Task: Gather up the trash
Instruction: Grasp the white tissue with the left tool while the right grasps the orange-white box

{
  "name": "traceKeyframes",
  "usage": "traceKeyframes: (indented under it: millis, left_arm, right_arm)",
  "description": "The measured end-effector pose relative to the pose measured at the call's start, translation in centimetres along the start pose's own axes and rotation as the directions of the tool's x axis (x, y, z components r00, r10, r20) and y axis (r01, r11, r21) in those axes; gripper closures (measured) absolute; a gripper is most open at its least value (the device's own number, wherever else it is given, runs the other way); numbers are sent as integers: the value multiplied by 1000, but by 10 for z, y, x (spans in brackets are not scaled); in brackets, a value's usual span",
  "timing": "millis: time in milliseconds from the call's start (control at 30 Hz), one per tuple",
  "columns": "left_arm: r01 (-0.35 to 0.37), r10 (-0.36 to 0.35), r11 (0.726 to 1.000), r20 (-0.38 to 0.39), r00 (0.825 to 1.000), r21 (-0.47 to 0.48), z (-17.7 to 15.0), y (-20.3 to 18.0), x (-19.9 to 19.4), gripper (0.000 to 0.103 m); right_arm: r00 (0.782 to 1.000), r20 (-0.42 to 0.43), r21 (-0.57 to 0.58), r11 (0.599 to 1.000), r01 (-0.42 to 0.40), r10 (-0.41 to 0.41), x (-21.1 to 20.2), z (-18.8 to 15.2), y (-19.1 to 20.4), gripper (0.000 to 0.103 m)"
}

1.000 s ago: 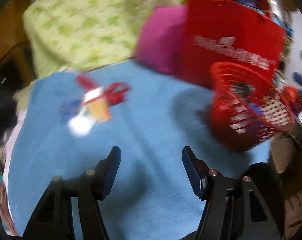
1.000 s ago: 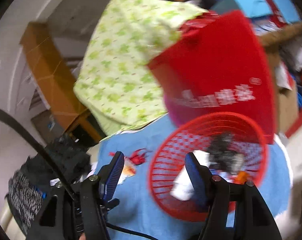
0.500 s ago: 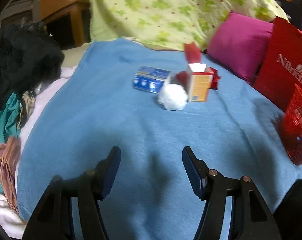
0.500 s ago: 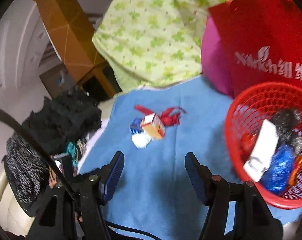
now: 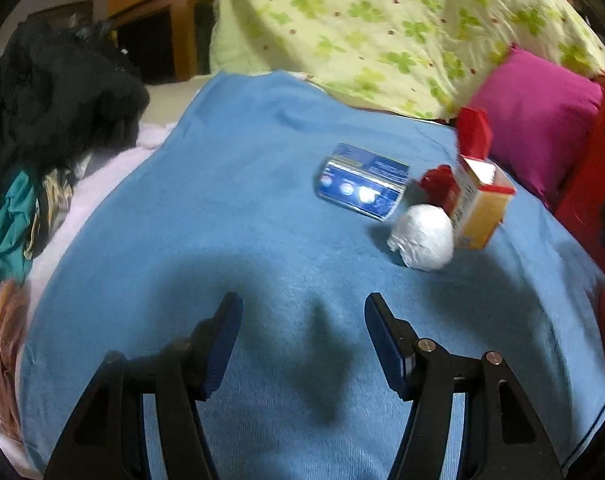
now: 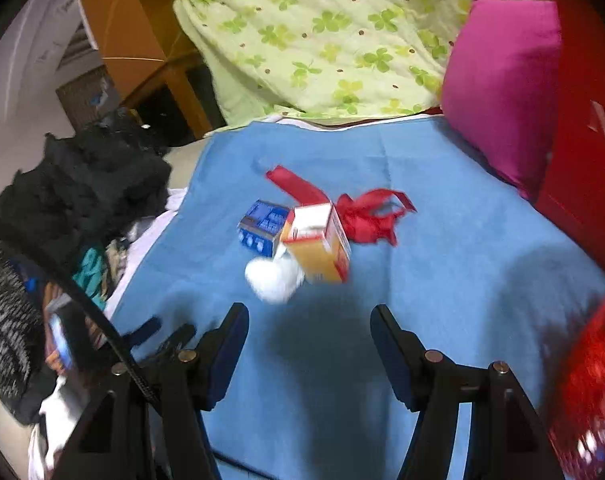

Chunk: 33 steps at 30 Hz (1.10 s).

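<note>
Both the left gripper (image 5: 302, 336) and the right gripper (image 6: 309, 340) hover with ribbed blue pads apart and nothing between them, over a fuzzy blue blanket (image 5: 230, 208). Farther off the trash lies clustered: a crumpled white wad (image 6: 272, 276) nearest, touching an orange carton (image 6: 322, 244), a glossy blue box (image 6: 262, 226) just left, a limp red ribbon (image 6: 366, 214) behind. A red mesh basket (image 6: 594, 384) sits near right.

Red basket (image 6: 590, 380) smeared by blur, cut off at the right edge; the orange carton's (image 6: 320, 246) print is too blurred to read.
</note>
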State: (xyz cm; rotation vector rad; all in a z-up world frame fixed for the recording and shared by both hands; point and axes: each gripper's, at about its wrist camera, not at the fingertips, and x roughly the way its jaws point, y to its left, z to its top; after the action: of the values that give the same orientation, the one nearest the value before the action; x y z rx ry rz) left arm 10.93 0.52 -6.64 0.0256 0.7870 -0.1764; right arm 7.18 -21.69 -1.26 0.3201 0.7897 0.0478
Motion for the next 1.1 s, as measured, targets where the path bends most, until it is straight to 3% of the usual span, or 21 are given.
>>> traceKeyframes:
  millis: [167, 367, 433, 633, 700, 767, 967, 1100]
  left_arm:
    - [0, -1, 1000, -15, 1000, -21, 7, 3, 9, 39]
    - [9, -9, 1000, -19, 1000, 0, 15, -1, 19, 39]
    - [12, -12, 1000, -19, 1000, 11, 19, -2, 24, 39]
    - [131, -132, 987, 4, 991, 91, 34, -20, 35, 38]
    - [202, -204, 967, -2, 979, 153, 37, -35, 41, 30]
    - [235, -237, 953, -16, 971, 192, 39, -47, 48, 30]
    - [364, -356, 915, -75, 931, 173, 47, -64, 61, 30]
    - [376, -360, 908, -115, 926, 187, 47, -72, 72, 30]
  right_arm:
    - [993, -36, 29, 993, 111, -110, 66, 32, 11, 35]
    - [977, -95, 53, 979, 198, -193, 117, 45, 15, 36]
    - [976, -112, 83, 977, 197, -187, 117, 42, 7, 49]
    - [989, -75, 98, 986, 131, -124, 80, 20, -15, 49]
    - [993, -73, 122, 987, 104, -96, 62, 5, -28, 49]
    - [995, -81, 151, 986, 74, -63, 47, -11, -41, 49]
    - [997, -76, 193, 981, 2, 13, 12, -54, -65, 53]
    - [999, -41, 177, 984, -6, 13, -2, -70, -66, 54]
